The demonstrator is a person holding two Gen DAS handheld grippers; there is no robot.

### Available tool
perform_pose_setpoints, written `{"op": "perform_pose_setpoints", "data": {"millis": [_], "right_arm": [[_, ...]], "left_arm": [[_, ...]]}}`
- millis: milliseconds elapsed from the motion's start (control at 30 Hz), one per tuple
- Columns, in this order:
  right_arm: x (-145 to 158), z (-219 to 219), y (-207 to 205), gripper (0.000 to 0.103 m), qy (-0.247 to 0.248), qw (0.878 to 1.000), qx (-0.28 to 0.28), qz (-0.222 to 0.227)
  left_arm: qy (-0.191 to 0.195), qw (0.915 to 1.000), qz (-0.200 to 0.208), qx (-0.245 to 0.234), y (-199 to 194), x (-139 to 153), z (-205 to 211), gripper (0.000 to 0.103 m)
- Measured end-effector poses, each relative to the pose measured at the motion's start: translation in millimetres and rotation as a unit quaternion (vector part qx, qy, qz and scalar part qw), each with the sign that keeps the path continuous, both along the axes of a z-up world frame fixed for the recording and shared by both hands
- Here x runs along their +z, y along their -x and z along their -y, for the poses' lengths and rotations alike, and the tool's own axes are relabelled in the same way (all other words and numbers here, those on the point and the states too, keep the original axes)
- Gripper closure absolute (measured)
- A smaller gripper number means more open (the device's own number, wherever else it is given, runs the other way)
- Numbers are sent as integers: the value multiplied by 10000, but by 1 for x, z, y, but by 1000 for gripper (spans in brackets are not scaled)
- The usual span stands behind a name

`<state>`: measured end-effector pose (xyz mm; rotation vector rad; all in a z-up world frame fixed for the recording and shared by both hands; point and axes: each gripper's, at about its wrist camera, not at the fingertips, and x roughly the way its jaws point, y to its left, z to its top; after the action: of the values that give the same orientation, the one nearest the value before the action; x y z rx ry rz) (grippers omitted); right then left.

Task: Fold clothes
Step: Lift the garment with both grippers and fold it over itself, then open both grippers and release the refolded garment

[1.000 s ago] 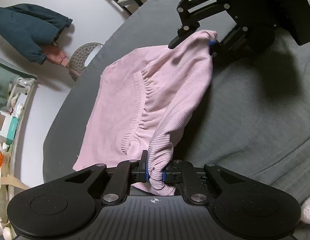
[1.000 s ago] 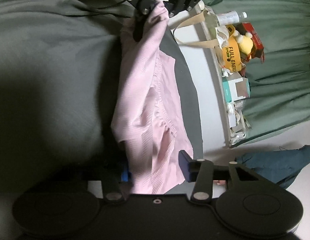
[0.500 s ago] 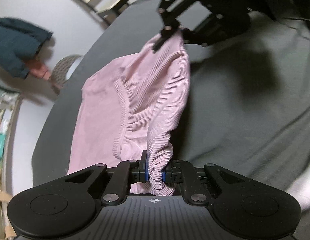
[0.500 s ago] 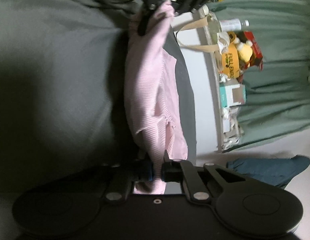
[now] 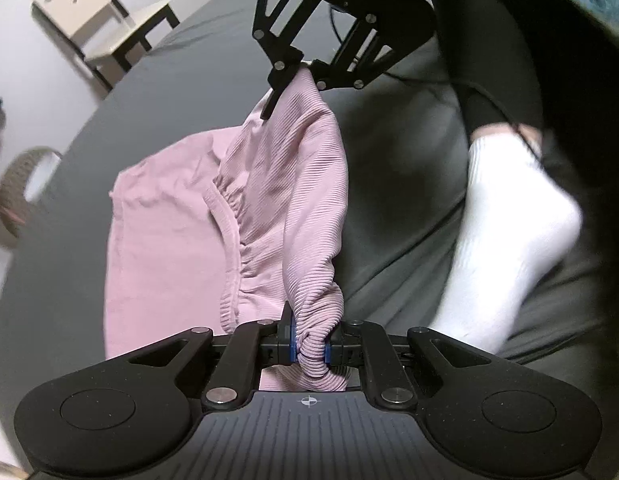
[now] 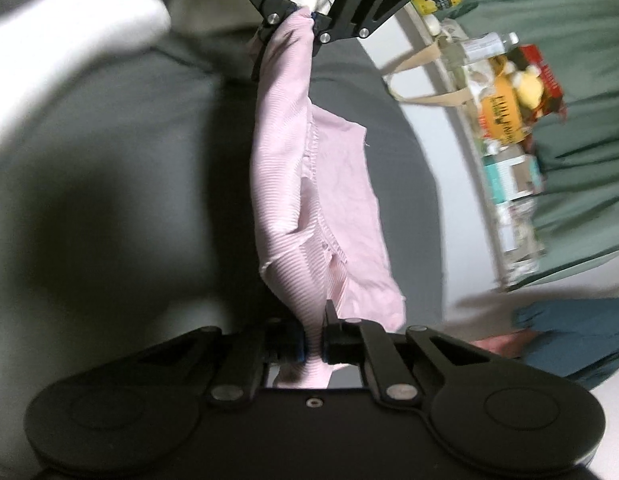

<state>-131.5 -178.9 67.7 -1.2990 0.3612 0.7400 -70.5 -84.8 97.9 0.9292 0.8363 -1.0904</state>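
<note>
Left gripper [image 5: 308, 344] clamped on a bunched edge of the pink top [image 5: 181, 248]. Right gripper [image 6: 314, 340] pinched tight on the opposite end of the same edge; a second ago its jaws stood apart around the cloth. Ribbed fold hangs stretched between the two grippers, lifted off the grey bed [image 5: 393, 184]; the rest of the top lies flat on the bed to the side. A white sock [image 5: 509, 232] has come into view beside the left gripper.
</note>
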Motion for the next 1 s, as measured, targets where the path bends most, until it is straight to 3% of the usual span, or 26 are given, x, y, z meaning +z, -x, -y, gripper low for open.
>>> {"op": "perform_pose_setpoints", "data": {"millis": [167,333,533,667,733,867,933,1000], "right_arm": [[28,1,-26,95,-360,9947,-250,-930],[56,2,-53,95,-717,9788,-497,-1851],[65,-8,-139,95,-780,9619,-638,-2542],[62,-24,-196,94,-728,9416,-828,-3183],[55,-34,-216,94,-625,9375,-903,-3302],[38,-51,-250,94,-486,9321,-1083,-3422],[29,-55,-264,89,-550,9260,-1252,-3518],[21,-55,-274,79,-650,9198,-1431,-3595]], "left_arm": [[447,9946,-594,727,-47,3,-23,92],[792,9818,-984,1420,-99,7,-43,92],[1057,9553,-1438,2357,-145,-19,-70,91],[1036,9410,-1495,2854,-164,-40,-83,91],[960,9343,-1466,3106,-171,-49,-90,91],[1038,9042,-1804,3731,-182,-66,-108,90],[1184,8878,-1942,4001,-184,-69,-116,81],[1294,8815,-1816,4163,-183,-68,-122,68]]}}
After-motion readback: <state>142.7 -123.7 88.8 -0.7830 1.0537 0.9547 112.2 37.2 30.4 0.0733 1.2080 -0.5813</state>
